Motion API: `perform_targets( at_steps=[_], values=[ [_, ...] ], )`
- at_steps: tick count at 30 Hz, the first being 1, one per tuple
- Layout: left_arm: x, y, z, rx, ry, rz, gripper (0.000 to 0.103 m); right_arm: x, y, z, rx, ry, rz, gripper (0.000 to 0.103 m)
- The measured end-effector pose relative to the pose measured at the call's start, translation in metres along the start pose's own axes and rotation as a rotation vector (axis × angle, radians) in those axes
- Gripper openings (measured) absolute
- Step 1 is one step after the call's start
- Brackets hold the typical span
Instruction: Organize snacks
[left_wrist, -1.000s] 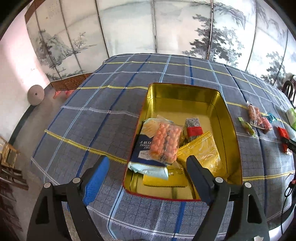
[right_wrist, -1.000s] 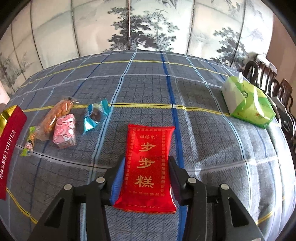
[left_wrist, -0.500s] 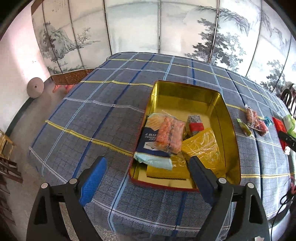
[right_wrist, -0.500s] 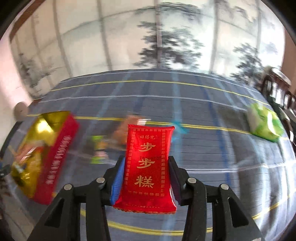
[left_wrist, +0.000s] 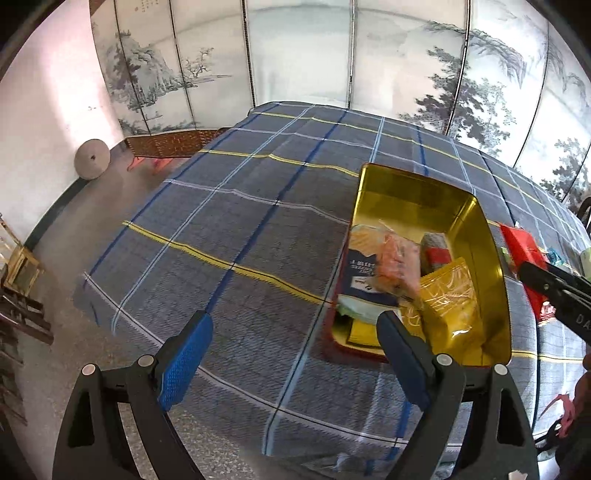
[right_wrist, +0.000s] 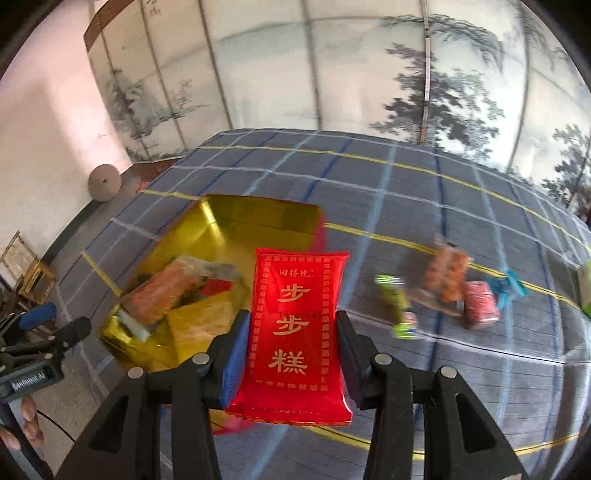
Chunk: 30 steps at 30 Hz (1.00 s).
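My right gripper (right_wrist: 291, 354) is shut on a red snack packet (right_wrist: 297, 328) with gold characters, held in the air beside the right edge of the gold tin (right_wrist: 258, 214). The tin (left_wrist: 413, 195) holds several snack packs, among them a yellow pack (left_wrist: 450, 299) and an orange pack (left_wrist: 399, 258). The red packet (left_wrist: 522, 245) and right gripper show at the right edge of the left wrist view. My left gripper (left_wrist: 295, 354) is open and empty, above the near left of the tin. It also shows in the right wrist view (right_wrist: 40, 328).
Several loose snacks lie on the plaid tablecloth (right_wrist: 424, 206) right of the tin: a green pack (right_wrist: 397, 306), an orange pack (right_wrist: 445, 269), a pink pack (right_wrist: 480, 304) and a blue one (right_wrist: 508, 286). A painted folding screen (left_wrist: 303, 51) stands behind the table. The table's left edge drops to the floor.
My right gripper has lifted the red packet off the table and carried it left to the tin. My left gripper has drawn back and to the left, still open.
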<state>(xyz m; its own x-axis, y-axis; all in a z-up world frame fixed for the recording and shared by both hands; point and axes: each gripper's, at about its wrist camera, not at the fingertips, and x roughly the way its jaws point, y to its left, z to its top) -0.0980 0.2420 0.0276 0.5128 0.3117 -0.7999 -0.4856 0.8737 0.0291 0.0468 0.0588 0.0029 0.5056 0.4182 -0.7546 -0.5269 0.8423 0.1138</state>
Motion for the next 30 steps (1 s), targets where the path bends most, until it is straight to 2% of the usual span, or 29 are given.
perform_targets(
  at_steps=[5, 11, 14, 24, 30],
  values=[
    [0.002, 0.006, -0.002, -0.003, 0.016, 0.013, 0.089, 0.014, 0.030, -0.001, -0.031, 0.020, 0.010, 0.045],
    [0.002, 0.012, -0.005, 0.001, 0.019, 0.036, 0.089, 0.032, 0.047, 0.000, -0.061, 0.040, 0.025, 0.045],
    [0.003, 0.014, -0.006, 0.002, 0.024, 0.049, 0.089, 0.040, 0.057, 0.002, -0.097, 0.036, 0.002, 0.045],
    [0.003, 0.015, -0.007, 0.009, 0.027, 0.049, 0.089, 0.052, 0.064, 0.001, -0.121, 0.042, -0.016, 0.045],
    [0.003, 0.013, -0.007, 0.004, 0.029, 0.046, 0.089, 0.053, 0.070, -0.006, -0.128, 0.055, 0.010, 0.046]
  ],
)
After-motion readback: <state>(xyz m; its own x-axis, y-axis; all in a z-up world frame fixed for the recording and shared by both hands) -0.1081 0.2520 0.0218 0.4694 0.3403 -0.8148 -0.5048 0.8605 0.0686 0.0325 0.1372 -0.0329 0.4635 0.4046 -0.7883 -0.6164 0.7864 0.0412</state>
